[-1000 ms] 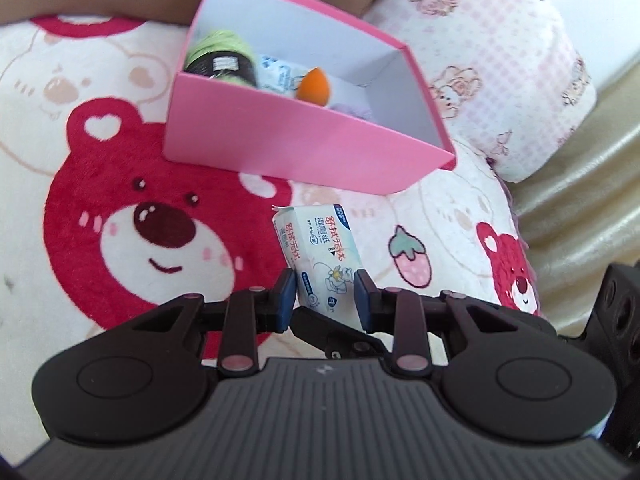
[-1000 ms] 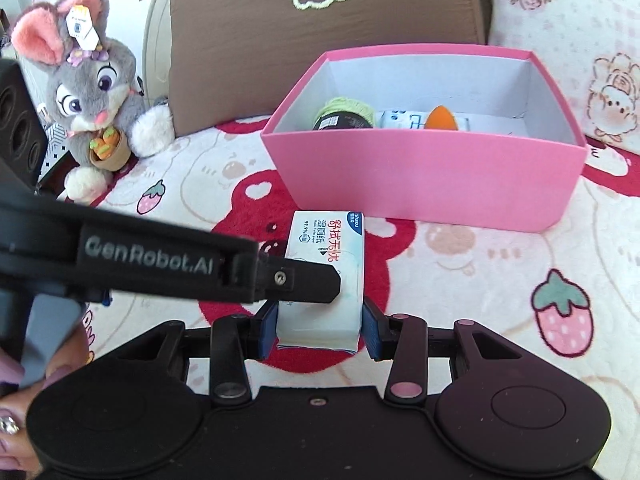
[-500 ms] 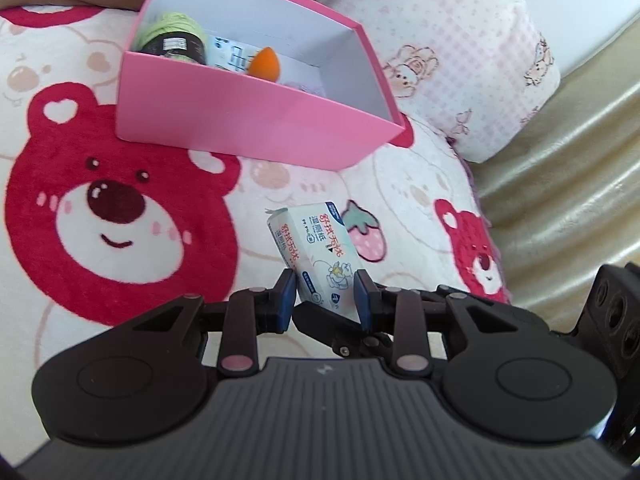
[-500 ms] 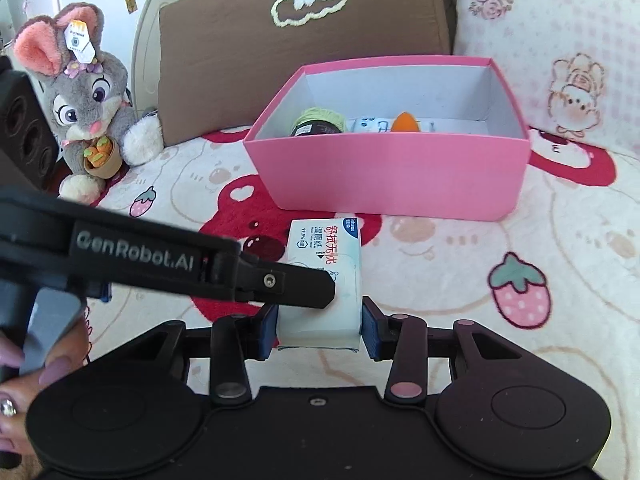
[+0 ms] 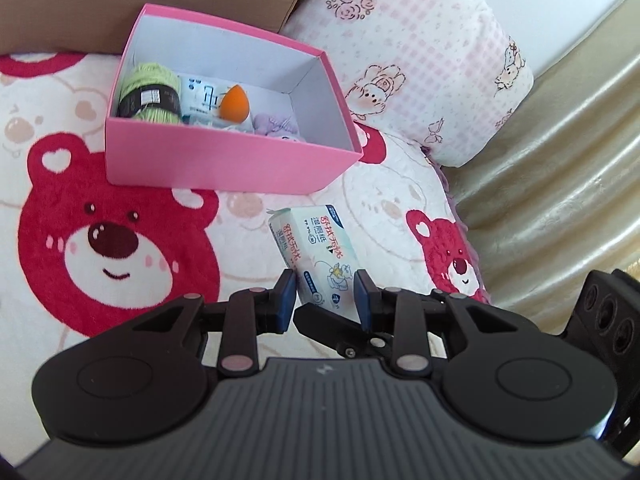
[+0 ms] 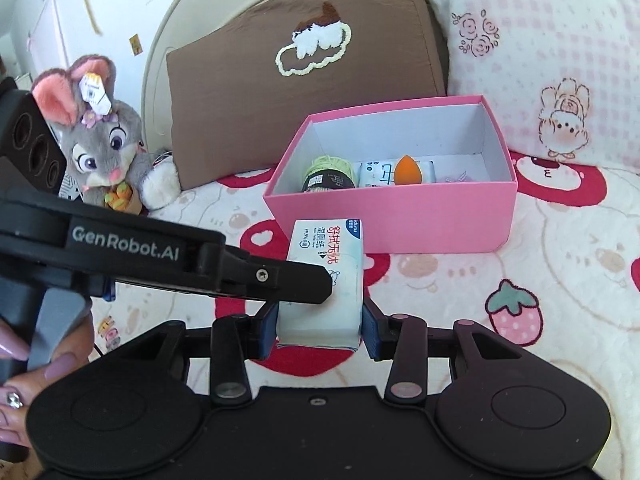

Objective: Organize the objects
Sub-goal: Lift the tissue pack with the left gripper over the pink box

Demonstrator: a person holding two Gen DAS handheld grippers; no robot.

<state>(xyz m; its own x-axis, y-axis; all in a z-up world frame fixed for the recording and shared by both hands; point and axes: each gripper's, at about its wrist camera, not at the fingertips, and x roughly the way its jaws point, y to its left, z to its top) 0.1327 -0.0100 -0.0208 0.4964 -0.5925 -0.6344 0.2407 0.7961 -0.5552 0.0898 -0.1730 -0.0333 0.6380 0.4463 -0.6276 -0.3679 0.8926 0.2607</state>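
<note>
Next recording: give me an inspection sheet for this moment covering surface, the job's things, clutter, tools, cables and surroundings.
Surface: plush bear-print blanket on a bed.
Job's things: wipes pack gripped in front of the pink box. The box holds green yarn, a second wipes pack, an orange sponge and something pale purple.
Clutter: nothing seen.
Tools: right tool shut on the wipes pack's near end; left tool shut on its side. A hand holds the left tool's grip.
Cables: nothing seen.
Surroundings: brown pillow, pink checked pillow, plush rabbit, cream headboard.
</note>
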